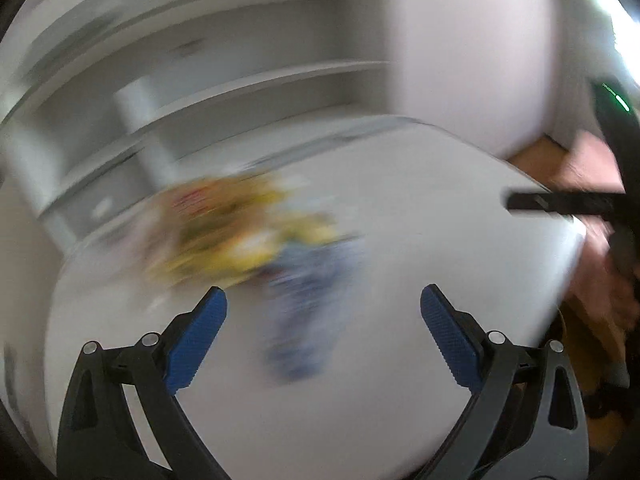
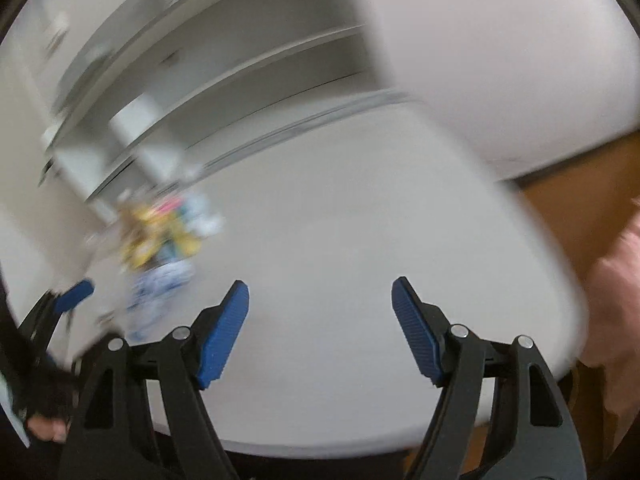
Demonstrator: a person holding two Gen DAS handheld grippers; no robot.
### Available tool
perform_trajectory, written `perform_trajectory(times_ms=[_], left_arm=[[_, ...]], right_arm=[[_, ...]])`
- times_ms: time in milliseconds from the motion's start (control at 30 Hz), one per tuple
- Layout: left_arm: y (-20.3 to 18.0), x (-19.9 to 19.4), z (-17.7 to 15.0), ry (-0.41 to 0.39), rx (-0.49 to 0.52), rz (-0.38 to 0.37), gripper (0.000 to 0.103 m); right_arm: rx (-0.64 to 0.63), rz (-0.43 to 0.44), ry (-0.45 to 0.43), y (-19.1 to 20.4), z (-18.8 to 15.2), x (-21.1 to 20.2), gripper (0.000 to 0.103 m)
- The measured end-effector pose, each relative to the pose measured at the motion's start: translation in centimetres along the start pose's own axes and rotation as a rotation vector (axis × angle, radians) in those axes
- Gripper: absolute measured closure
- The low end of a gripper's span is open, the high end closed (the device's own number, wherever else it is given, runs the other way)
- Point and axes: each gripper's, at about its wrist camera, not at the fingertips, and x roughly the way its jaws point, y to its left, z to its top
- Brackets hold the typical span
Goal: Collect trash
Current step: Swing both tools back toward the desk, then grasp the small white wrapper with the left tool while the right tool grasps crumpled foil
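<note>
Left wrist view: the left gripper (image 1: pixel 323 300), fingers spread and empty, hovers over a white table (image 1: pixel 440 240); a blurred heap of wrappers (image 1: pixel 256 236) lies just ahead, slightly left.

Right wrist view: the right gripper (image 2: pixel 320 294), likewise spread, has the heap (image 2: pixel 164 248) well off to its left.

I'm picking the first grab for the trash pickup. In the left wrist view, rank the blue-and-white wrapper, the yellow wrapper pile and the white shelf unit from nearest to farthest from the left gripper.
Left gripper, jaws open:
1. Blue-and-white wrapper, just ahead, between the fingers.
2. Yellow wrapper pile, farther out, to the left; heavily blurred.
3. White shelf unit, beyond the table.
</note>
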Motion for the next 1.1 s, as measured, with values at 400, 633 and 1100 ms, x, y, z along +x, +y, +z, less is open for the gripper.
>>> perform_trajectory(times_ms=[400,633,1100], left_arm=[[12.4,-2.4,-5.7,0.057,-0.191,0.169,0.009],[14.1,-1.8,-7.5,0.085,-0.202,0.176,0.009],[11.9,2.8,-6.0,0.159,-0.162,0.118,0.009]], right_arm=[[-0.139,0.198,0.206,13.1,-0.7,8.9,0.031],[-0.225,0.109,0.193,15.7,-1.4,10.8,0.031],[-0.299,0.066,0.101,13.5,-1.7,7.4,0.063]])
